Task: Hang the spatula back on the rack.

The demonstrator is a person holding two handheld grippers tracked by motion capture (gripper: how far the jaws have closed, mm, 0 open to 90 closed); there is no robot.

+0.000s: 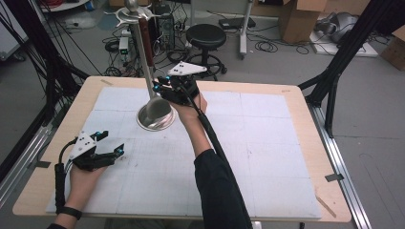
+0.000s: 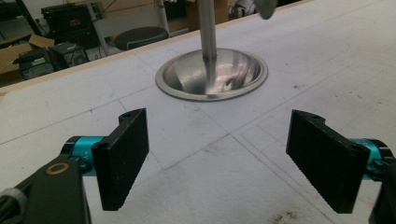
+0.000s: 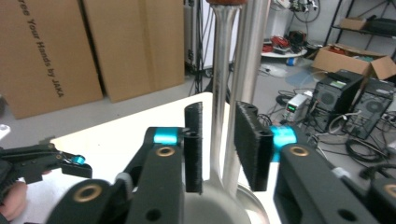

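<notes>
A metal stand with a dished round base point(image 1: 155, 119) and an upright pole point(image 1: 142, 52) stands on the white mat. From its top hangs a ladle point(image 1: 148, 47) with a reddish-brown grip. My right gripper point(image 1: 160, 88) reaches in low beside the pole. In the right gripper view its jaws point(image 3: 219, 144) stand open around the ladle's thin shaft point(image 3: 220, 84), with a gap at the left pad point(image 3: 194, 149); the pole point(image 3: 250, 65) is just behind. My left gripper point(image 1: 111, 143) rests near the front left, open and empty point(image 2: 219, 158), facing the base point(image 2: 212, 74).
The white mat point(image 1: 248, 157) covers a wooden table point(image 1: 310, 143). Beyond the far edge are a black stool point(image 1: 205, 36), cables, computer cases and cardboard boxes point(image 3: 56, 56). A black frame leg point(image 1: 334, 81) stands at the right.
</notes>
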